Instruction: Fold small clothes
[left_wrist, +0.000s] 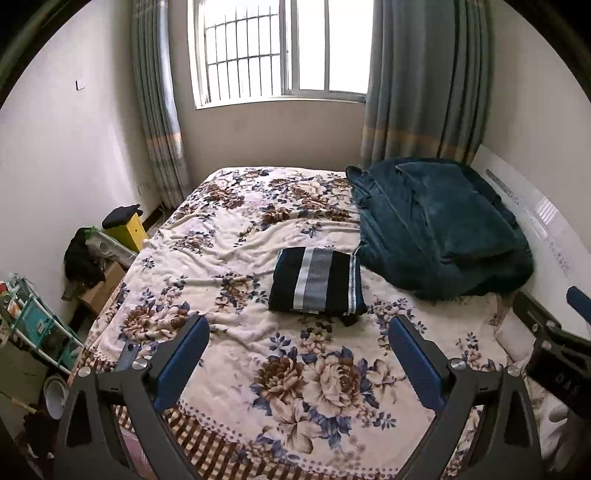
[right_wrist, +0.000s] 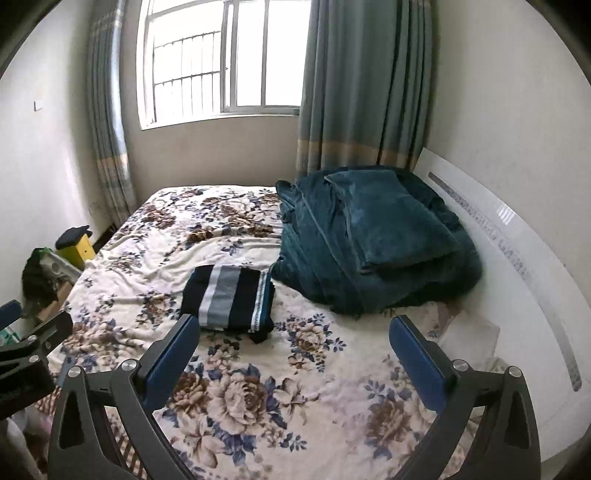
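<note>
Knit, dark navy with a white and a grey stripe and a patterned trim on its right edge: the small garment (left_wrist: 318, 281) lies mid-bed on the floral bedspread (left_wrist: 229, 258), already a neat rectangle, several layers thick. A dark bit pokes out at its near right corner. Just right of it, and apart from it as far as we can tell, sits the teal blanket pile (left_wrist: 439, 229), bulky, up against the white headboard (right_wrist: 517, 236).

Our left claw (left_wrist: 299, 354) is spread wide, nothing between its blue pads, and hangs over the bedspread just near of the garment. Our right claw (right_wrist: 295, 350) is also spread and empty, with the garment far-left of it.

Handling, as we judge it: light, soft and floppy, with no stiffness of its own, so it sags if lifted by one point. The stacked layers can slide apart or fan open. The knit is not slippery and the pads should bite well. It is not fragile.

Where to grip: pinch the whole stack at the near edge, one claw toward each near corner, so all layers go together. Avoid catching the rumpled bedspread underneath. The loose bit at the near right corner wants tucking in.
</note>
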